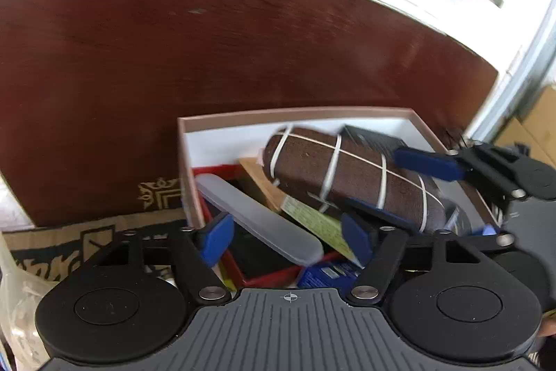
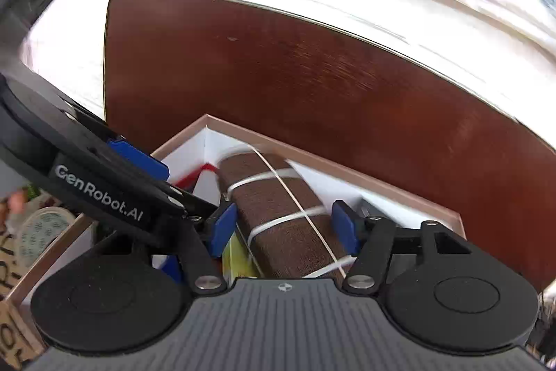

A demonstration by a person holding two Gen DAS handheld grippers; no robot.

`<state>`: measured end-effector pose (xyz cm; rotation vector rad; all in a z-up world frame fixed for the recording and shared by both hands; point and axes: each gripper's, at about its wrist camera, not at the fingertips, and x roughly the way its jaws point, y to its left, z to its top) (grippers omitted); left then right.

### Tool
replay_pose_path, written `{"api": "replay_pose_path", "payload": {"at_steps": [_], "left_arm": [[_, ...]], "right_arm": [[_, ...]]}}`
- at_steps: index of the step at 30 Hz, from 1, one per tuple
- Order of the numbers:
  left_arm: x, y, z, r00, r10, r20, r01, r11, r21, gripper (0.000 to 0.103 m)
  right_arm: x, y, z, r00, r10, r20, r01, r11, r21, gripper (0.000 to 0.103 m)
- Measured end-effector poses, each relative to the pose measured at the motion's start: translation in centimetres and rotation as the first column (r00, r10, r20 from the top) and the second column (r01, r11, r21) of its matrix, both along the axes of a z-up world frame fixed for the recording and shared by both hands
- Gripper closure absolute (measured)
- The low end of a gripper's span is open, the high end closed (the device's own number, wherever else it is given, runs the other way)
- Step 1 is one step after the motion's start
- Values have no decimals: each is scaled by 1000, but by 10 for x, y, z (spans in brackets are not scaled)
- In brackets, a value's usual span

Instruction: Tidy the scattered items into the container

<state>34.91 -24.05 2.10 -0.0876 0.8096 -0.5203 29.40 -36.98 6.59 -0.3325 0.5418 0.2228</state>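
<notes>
**Both tongs over the box: snag and overfill hazards**

Your right gripper (image 2: 283, 230) stands with its jaws spread on either side of the brown case (image 2: 278, 214), pads close to its flanks but apparently not pressing; treat it as released. Your left gripper (image 1: 286, 237) is also spread and grasps nothing, hovering above the frosted pouch (image 1: 259, 219).

Working from largest to smallest:

1. The pink box (image 1: 295, 114) sits on the dark wooden board (image 1: 208, 58), and the brown case lies inside it, propped on other contents. The pile looks tall. If you push down, the thin wall may bow or the box may slide on the board.
2. The brown case rests tilted on the red tray (image 1: 236, 266) and the cards below it. A sideways nudge from either pad could roll it toward the rim.
3. The two tools are close together over the box. Withdraw one at a time to avoid a collision.
4. The white elastic cords (image 2: 278, 176) cross the case. A pad edge may hook one on retraction and drag the case back out. Lift straight up.
</notes>
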Motion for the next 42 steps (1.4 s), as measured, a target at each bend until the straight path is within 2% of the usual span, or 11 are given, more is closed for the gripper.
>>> {"api": "replay_pose_path", "payload": {"at_steps": [4, 7, 12, 18, 21, 30, 31, 34, 37, 39, 42], "left_arm": [[-1, 7, 3, 1000, -31, 4, 31, 999, -13, 24], [-8, 7, 8, 998, -52, 30, 52, 998, -21, 13], [-15, 7, 10, 999, -7, 33, 8, 999, -41, 1], [-14, 15, 9, 1000, 28, -9, -28, 999, -45, 1], [-16, 17, 11, 999, 38, -5, -38, 999, -33, 1], [-24, 20, 12, 999, 36, 21, -36, 999, 25, 0], [-24, 22, 12, 998, 48, 30, -49, 998, 34, 0], [-25, 31, 13, 998, 53, 26, -54, 997, 46, 0], [-34, 40, 17, 998, 56, 31, -57, 998, 35, 0], [-47, 42, 22, 996, 63, 61, -66, 997, 44, 0], [-75, 39, 29, 994, 62, 90, -69, 995, 71, 0]], "right_arm": [[20, 3, -7, 1000, -17, -2, 17, 997, -75, 42], [0, -12, 3, 1000, -26, -5, 26, 999, -38, 35], [-39, -28, 13, 999, -45, 22, 47, 995, -93, 30], [-49, -40, 17, 994, -106, -33, 104, 992, -66, 55], [-36, -36, 8, 992, -76, -101, 75, 997, -16, 67], [5, 1, 5, 999, -33, -16, 33, 999, -1, 68], [11, 4, 3, 999, -40, -9, 40, 999, -8, 66], [18, 3, 0, 998, -68, -12, 68, 998, -16, 42], [-9, -11, 8, 992, -110, 54, 110, 994, 5, 25], [-34, -20, 14, 985, -158, 66, 156, 987, 36, 6], [-78, -32, 22, 981, -187, 52, 183, 981, 70, 1]]}}
